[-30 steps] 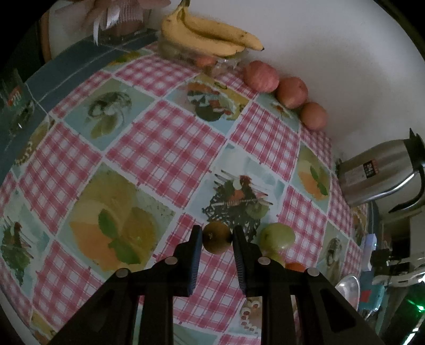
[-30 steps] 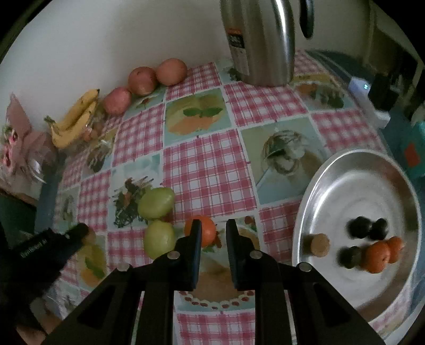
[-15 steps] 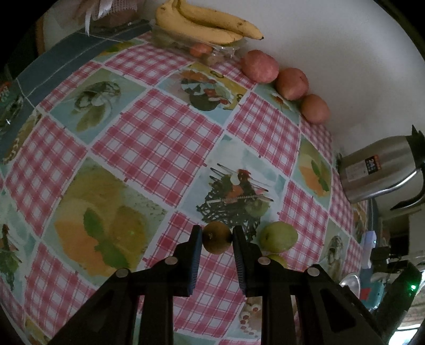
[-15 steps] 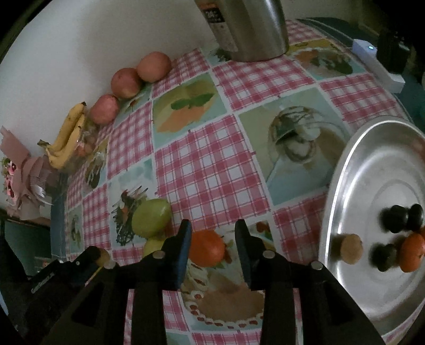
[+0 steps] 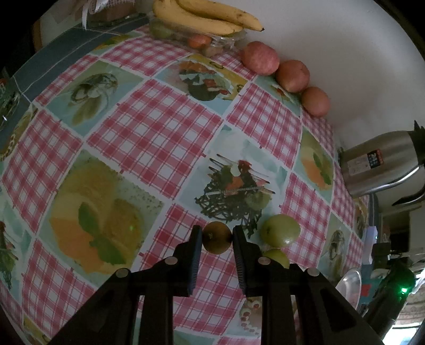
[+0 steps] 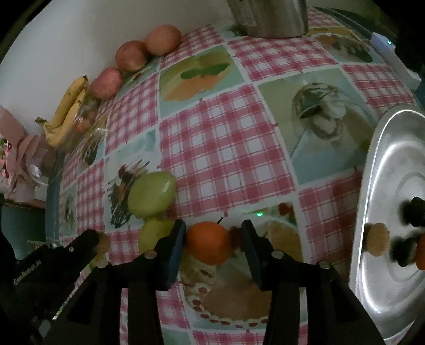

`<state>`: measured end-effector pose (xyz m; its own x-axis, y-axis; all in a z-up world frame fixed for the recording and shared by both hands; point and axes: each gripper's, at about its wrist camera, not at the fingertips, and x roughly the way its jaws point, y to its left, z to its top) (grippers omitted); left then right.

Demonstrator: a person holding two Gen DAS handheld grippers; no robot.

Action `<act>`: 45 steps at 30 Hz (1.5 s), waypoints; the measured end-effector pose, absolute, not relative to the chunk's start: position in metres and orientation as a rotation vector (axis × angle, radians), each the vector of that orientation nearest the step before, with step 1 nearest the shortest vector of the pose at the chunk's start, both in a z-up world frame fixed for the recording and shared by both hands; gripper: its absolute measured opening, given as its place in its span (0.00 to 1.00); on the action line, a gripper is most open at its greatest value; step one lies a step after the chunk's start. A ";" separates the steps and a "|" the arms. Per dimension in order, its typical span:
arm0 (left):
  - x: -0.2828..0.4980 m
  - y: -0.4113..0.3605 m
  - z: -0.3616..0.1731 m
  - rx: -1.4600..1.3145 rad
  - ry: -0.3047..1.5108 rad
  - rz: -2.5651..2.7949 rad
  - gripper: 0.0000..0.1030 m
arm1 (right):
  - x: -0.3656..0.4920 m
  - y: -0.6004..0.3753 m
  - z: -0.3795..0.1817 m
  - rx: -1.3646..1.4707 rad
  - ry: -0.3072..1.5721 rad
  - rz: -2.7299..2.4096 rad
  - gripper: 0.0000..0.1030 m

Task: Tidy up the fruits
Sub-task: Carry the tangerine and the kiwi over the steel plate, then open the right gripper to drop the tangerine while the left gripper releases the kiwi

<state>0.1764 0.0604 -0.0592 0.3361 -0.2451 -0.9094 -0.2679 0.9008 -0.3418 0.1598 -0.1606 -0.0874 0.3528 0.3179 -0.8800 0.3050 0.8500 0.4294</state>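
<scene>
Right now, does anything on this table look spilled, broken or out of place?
Nothing spilled or broken. Fruit is just scattered: two green fruits and an orange loose on the tablecloth, while the metal tray holds only a few pieces.

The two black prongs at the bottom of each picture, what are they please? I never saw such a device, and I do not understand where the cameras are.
They are the fingers of hand-held grippers; a person holds one in each hand. A camera on each gripper looks forward along its fingers. In the left wrist view, the left gripper is shut on a small brown fruit. In the right wrist view, the right gripper is open around an orange lying on the checked tablecloth. Nearby are two green fruits, bananas, three apples, a steel kettle and a metal tray.
</scene>
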 end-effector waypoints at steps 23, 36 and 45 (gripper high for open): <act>0.166 0.021 -0.030 -0.405 1.194 -0.067 0.24 | 0.135 -0.188 -0.037 0.507 1.159 -0.070 0.35; 0.133 -0.094 -0.027 -0.204 1.221 -0.305 0.24 | 0.092 -0.315 -0.039 0.633 1.118 -0.365 0.35; 0.101 -0.169 -0.047 -0.045 1.260 -0.475 0.24 | 0.055 -0.384 -0.051 0.734 1.054 -0.567 0.36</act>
